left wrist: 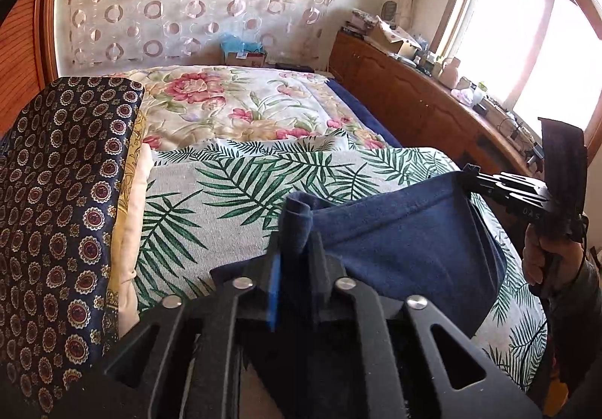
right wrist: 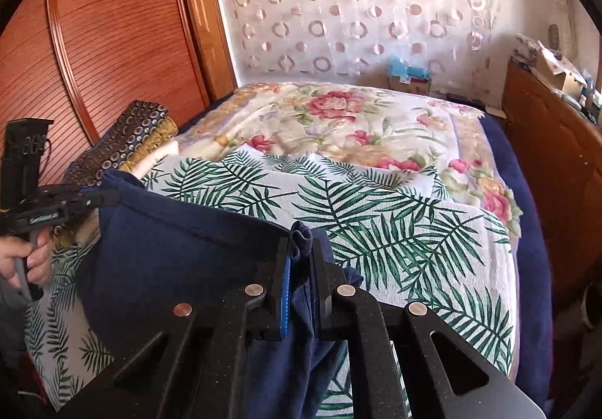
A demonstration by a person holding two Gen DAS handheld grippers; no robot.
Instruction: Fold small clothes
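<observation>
The bed (left wrist: 263, 110) fills both views, its flowered quilt (right wrist: 338, 118) lying beyond a palm-leaf cloth (left wrist: 233, 200) that makes the working area, with a folded stack topped by a dark medallion-print fabric (left wrist: 64, 193) near its left side. Above the palm-leaf cloth hangs the navy garment (left wrist: 406, 242), a small soft knit piece lifted clear and stretched between the two tools along a hemmed upper edge. The left claw (left wrist: 295, 249) is pressed together on one bunched corner of it, and the right claw (right wrist: 301, 261) pinches the opposite corner the same way, some cloth trailing down through its fingers. To do this step well, I judge that both corners should be kept level and the top edge taut enough to let the body hang without a twist, then the lower edge laid down on the palm-leaf cloth first and the held edge carried over it so the hems meet; slack between the claws would likely leave a crooked crease. As for writing, the left tool's body carries pale lettering in the right wrist view, too blurred to read with confidence, and a few marks on the right tool's body are likewise unclear.
</observation>
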